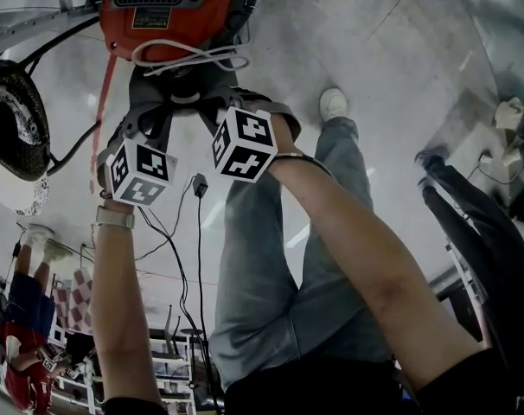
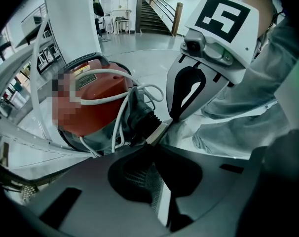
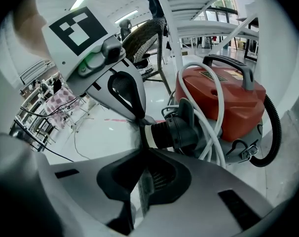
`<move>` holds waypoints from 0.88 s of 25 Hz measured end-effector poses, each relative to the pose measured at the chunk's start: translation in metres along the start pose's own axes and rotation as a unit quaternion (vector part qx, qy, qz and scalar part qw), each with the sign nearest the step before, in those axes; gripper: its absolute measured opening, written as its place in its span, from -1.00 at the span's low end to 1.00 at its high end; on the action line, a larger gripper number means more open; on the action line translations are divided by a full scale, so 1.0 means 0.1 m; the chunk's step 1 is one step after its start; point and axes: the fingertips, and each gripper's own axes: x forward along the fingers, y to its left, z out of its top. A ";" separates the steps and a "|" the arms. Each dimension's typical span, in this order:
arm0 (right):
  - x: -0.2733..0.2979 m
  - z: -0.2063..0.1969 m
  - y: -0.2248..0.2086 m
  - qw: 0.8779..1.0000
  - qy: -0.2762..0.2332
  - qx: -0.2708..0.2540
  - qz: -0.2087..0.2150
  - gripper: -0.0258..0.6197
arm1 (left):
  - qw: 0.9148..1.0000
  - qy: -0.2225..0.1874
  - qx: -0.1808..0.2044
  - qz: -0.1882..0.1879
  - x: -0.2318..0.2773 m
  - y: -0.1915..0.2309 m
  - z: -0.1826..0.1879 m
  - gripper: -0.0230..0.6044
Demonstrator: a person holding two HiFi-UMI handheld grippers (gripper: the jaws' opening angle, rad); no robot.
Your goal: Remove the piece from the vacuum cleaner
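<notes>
The red vacuum (image 1: pixel 171 7) sits on the floor (image 1: pixel 400 50) with a white cord (image 3: pixel 214 98) looped over it. The black piece (image 3: pixel 183 128) juts from its side, seated in the port, and ends in a pale collar (image 3: pixel 157 135). The left gripper (image 2: pixel 157 138) and right gripper (image 3: pixel 141 131) meet there, each with jaws drawn together, pinching the collar's rim

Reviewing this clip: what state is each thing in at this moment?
left gripper: jaws together, tips at the piece.
right gripper: jaws together, tips at the piece.
piece: looks seated in the vacuum cleaner, not removed.
vacuum cleaner: upright on the floor.
white cord: looped loosely over the vacuum cleaner.
</notes>
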 end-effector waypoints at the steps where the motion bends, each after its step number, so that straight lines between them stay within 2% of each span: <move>1: 0.00 0.00 0.01 1.000 -0.001 0.000 0.001 -0.78 | 1.000 0.000 -0.002 0.000 0.00 -0.01 -0.01 -0.79; 22: 0.02 -0.01 0.10 1.000 0.000 -0.009 0.008 -0.78 | 1.000 0.008 -0.022 0.010 -0.03 -0.07 -0.06 -0.79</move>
